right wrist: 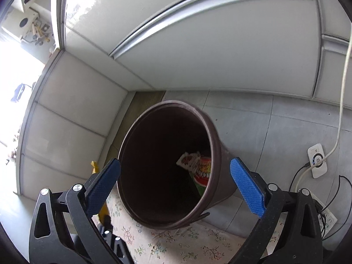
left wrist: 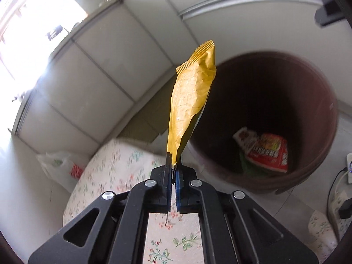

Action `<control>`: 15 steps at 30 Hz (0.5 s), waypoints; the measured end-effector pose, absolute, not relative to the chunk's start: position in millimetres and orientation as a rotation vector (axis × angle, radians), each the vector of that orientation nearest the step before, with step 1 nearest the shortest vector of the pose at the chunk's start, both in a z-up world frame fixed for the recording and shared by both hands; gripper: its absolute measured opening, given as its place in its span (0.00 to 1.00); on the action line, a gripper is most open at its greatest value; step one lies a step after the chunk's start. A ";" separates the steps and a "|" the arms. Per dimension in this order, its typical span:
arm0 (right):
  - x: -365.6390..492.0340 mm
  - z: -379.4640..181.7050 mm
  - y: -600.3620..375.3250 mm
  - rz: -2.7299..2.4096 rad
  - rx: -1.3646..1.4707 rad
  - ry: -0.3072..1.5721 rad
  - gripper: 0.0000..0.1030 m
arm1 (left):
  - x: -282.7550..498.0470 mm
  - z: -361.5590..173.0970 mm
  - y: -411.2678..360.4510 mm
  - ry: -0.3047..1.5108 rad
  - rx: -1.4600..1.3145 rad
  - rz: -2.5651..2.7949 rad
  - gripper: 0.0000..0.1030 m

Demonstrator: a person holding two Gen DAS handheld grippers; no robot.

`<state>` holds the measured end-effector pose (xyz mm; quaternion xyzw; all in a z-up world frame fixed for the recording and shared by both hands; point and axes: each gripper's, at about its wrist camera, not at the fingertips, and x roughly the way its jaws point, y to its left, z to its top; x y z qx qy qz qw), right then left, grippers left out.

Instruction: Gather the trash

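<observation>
The left gripper is pinching the bottom corner of a yellow snack wrapper, its two fingers pressed together on the foil. The wrapper is standing up and away from the fingertips, crinkled along its length, with its crimped seal at the far end. Just ahead and to the right of this gripper, a dark brown trash bin is gaping open toward the camera; the wrapper's far end is overlapping the bin's near-left rim in this view, though whether it is over the opening cannot be told. Inside the bin, a red printed snack packet is lying against the wall beside a white packet and a bit of green packaging. Below the left gripper, a floral cloth is spreading out, and off to its left a white plastic bag is sitting against the wall.

The right gripper is holding nothing, its blue-padded fingers spread wide to either side of the bin, which is sitting straight ahead between them without touching either pad. The red packet is showing inside, toward the right finger. A strip of the yellow wrapper is peeking out beyond the left finger. To the right of the gripper, a white power strip with a cable is lying on the grey tile floor.
</observation>
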<state>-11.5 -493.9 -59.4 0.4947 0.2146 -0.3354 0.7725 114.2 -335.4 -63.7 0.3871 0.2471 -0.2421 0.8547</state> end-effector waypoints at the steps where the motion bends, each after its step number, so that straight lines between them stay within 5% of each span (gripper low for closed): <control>1: -16.0 -57.9 -495.3 -0.740 1.074 0.448 0.93 | 111.3 -58.6 -338.7 0.508 0.812 -0.521 0.02; 7: -56.6 -53.1 -513.7 -0.863 1.154 0.315 0.93 | 101.6 -30.3 -369.9 0.511 0.781 -0.611 0.07; 9: -66.1 -53.5 -518.3 -0.884 1.173 0.295 0.93 | 104.0 -17.7 -374.6 0.525 0.730 -0.628 0.22; 11: -70.4 -52.4 -521.0 -0.888 1.174 0.292 0.93 | 105.0 -7.9 -372.8 0.542 0.660 -0.635 0.64; 15: -69.4 -49.8 -517.9 -0.873 1.164 0.303 0.93 | 107.8 2.7 -357.7 0.574 0.577 -0.633 0.67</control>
